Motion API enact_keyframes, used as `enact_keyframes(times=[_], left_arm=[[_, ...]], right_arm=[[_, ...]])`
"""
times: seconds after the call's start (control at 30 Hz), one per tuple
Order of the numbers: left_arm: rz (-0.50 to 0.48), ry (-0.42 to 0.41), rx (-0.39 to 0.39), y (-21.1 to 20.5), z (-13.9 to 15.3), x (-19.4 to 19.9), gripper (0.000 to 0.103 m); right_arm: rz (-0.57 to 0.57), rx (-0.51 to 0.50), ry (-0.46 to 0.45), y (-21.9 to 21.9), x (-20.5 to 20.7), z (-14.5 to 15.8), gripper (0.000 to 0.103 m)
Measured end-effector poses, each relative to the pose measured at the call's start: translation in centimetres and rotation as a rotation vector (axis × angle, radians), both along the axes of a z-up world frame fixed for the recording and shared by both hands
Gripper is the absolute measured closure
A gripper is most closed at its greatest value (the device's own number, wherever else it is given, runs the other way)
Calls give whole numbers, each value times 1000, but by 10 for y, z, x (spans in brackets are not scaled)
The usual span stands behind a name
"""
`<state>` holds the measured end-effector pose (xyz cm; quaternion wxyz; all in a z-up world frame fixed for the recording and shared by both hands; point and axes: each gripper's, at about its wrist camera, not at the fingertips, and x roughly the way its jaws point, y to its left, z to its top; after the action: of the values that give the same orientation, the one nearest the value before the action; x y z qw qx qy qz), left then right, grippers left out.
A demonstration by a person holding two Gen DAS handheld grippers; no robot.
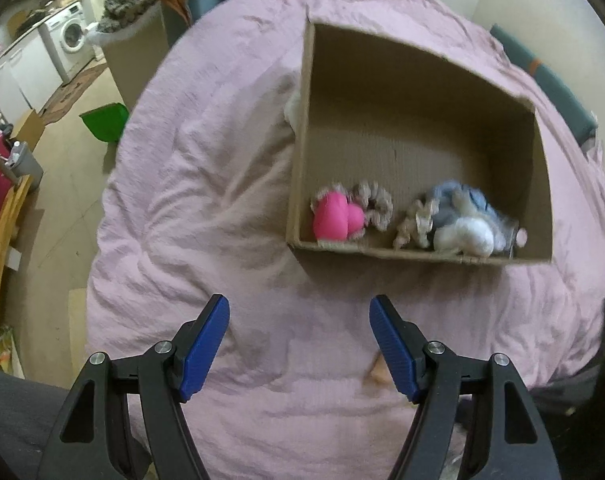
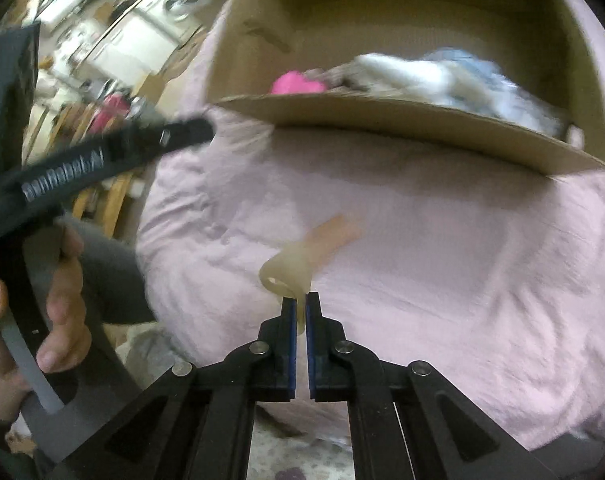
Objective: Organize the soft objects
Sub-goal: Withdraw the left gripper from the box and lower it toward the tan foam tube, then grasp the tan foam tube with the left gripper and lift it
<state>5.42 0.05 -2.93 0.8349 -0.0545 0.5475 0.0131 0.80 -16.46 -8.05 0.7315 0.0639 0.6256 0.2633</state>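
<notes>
two tools over the pink bed cover [image 2: 442,240]: right tool [image 2: 301,300] pinches a cream-and-peach soft toy [image 2: 302,256], its long axis pointing up-right toward the cardboard box [image 2: 382,116] ahead. left tool [image 1: 298,312] spread, empty. roughly four soft toys inside, one pink plush [image 1: 336,218].

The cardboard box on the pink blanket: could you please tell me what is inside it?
Inside the cardboard box, along its near wall, lie a pink plush toy, a beige scrunchie and a blue-and-white plush toy. Anything beneath them is hidden.
</notes>
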Motion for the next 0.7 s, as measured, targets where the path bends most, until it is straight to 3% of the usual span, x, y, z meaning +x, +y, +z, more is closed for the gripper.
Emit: enact_keyframes(times=[0.2,0.4,0.5,0.63,0.7], left_arm=[[-108,111,-34,-27,-30,2,35],[-258,213,-34,-65,-62,2,46],[-273,251,-28,-72,-76,3,62],[-263,263,-48,-71,-81,4,94],[-263,240,-53,-70,-74,3,97]], right_arm=[[-197,-23,-20,-46,16,1,98],[-290,-15,-26,-63,26,1,98],[-306,-13,-22,-66,31,-1,98],[-318,-7,-23,-68,30,0,98],[-318,-2,-23,-68,31,0,98]])
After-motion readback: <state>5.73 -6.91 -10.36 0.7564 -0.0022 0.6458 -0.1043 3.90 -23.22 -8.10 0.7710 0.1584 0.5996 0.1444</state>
